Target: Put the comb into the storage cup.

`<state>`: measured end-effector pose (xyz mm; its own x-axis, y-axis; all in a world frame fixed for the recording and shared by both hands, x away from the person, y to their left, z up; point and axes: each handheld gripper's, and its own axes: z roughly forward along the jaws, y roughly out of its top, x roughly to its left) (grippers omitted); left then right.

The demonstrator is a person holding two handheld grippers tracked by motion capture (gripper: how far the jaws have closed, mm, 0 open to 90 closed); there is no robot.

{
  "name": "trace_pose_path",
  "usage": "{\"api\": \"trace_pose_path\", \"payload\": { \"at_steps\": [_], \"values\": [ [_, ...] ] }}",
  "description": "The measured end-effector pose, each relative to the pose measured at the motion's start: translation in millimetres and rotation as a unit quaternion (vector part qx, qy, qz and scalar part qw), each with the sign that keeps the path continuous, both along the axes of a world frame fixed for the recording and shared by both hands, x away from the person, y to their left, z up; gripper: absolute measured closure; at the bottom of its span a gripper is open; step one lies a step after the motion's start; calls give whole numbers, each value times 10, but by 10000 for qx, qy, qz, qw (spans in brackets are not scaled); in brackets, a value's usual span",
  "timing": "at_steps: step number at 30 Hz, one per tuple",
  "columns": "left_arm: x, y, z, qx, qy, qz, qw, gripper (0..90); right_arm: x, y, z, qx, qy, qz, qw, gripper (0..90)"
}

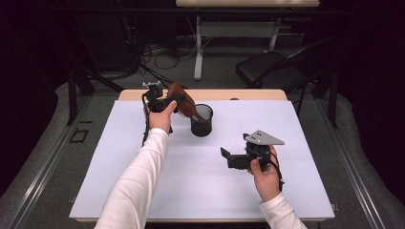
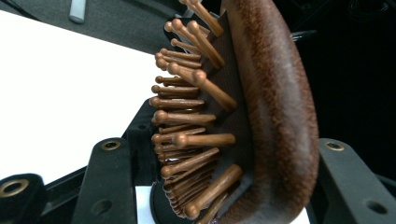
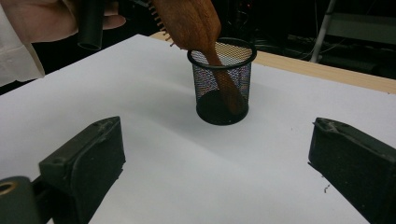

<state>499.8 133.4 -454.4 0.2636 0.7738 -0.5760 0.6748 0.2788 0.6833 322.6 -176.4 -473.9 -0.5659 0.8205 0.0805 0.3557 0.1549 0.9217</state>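
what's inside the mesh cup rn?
The wooden hairbrush handle, tilted in the mesh cup and reaching near the bottom; the left gripper holds its head. The mesh blurs the cup floor.

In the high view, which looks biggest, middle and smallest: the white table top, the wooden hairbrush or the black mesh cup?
1. White table top, by far the biggest.
2. Wooden hairbrush and black mesh cup: these look much alike, and the left gripper hides part of the brush, so no ranking between them.

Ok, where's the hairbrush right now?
High view, left of centre: the hairbrush is clamped in the left gripper, its handle dipping into the mesh cup.
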Motion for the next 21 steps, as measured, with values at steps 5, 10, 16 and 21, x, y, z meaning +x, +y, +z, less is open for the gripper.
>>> {"api": "trace_pose_path", "payload": {
  "at_steps": [5,10,16,21],
  "values": [
    [4,0,-3,-10,4,19,10000,464,2,-1,-2,3,10,8,10000,32],
    [7,0,-3,-8,8,34,10000,463,4,-9,-1,4,-4,-4,10000,33],
    [11,6,-2,-16,26,17,10000,461,1,-5,-1,3,1,2,10000,34],
    [18,13,-5,-21,43,6,10000,459,4,-7,-2,-8,-6,-2,10000,35]
  ]
}}
